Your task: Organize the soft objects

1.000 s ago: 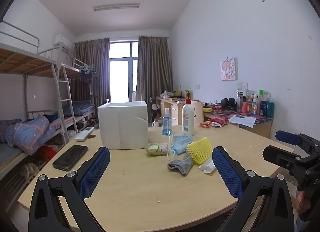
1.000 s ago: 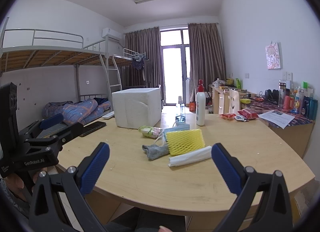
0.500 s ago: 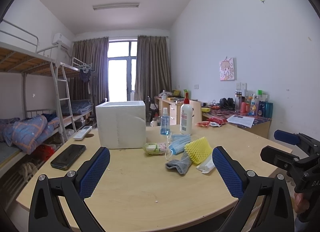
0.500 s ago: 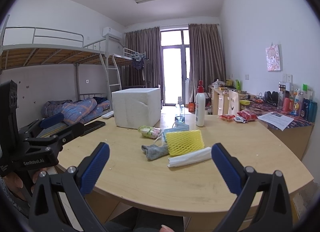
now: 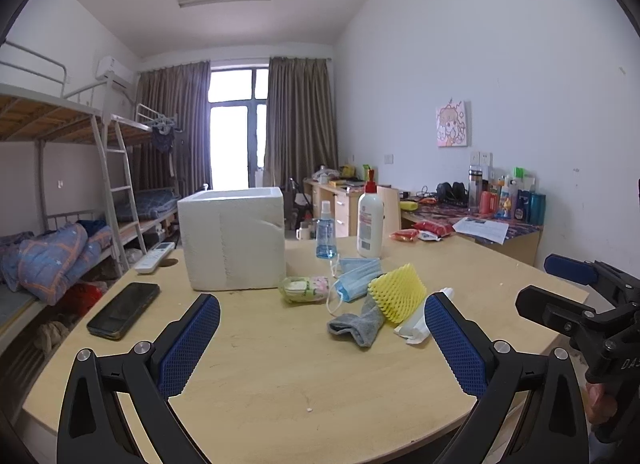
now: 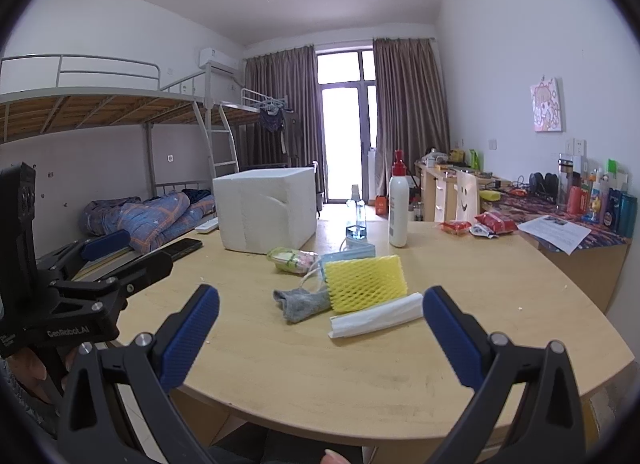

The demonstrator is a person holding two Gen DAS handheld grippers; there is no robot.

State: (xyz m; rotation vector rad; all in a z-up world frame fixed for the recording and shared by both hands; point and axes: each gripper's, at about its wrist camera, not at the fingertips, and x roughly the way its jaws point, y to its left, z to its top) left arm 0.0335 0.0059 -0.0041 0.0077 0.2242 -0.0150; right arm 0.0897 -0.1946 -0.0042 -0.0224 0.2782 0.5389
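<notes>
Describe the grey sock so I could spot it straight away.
Start at the white foam box on the wooden table, then drop to the cluster nearer the camera. The grey sock lies crumpled, partly under the yellow foam net: the only grey fabric there.

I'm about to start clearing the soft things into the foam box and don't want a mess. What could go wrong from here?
1. The grey sock lies partly under the yellow foam net; pulling one may drag the other.
2. The blue masks have loose ear loops that could snag neighbours.
3. The spray bottle and lotion bottle stand upright beside the white foam box; a wide swing of either open gripper might topple them.
</notes>
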